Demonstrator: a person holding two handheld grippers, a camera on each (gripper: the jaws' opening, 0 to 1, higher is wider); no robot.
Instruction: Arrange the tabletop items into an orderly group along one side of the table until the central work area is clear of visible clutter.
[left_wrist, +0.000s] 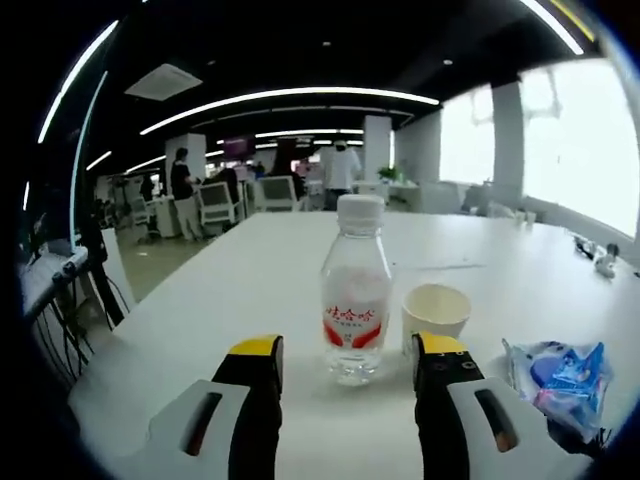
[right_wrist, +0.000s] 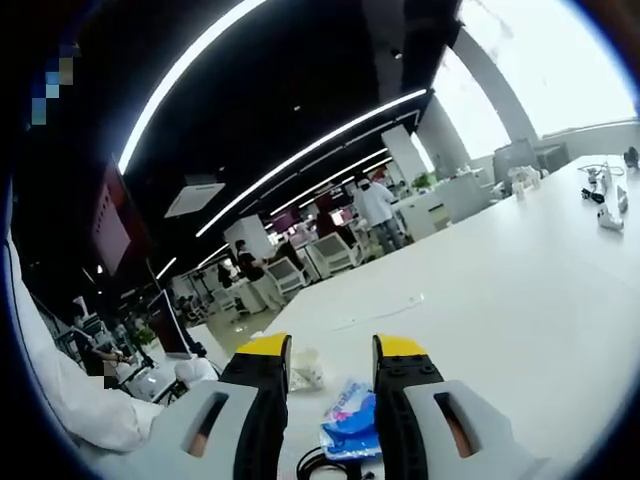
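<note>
Left gripper (left_wrist: 346, 358) jaws apart, lined up on the water bottle (left_wrist: 355, 292) ahead, likely for a grab. Paper cup (left_wrist: 435, 314) just beside it. Right gripper (right_wrist: 331, 352) apart, over the blue packet (right_wrist: 351, 418).

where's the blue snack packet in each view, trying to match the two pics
Left gripper view: the blue snack packet lies low at the right on the white table, right of the paper cup and the water bottle.
Right gripper view: it lies low in the middle, between that gripper's jaws.
Shared landmark: the person in white standing among the far desks.
</note>
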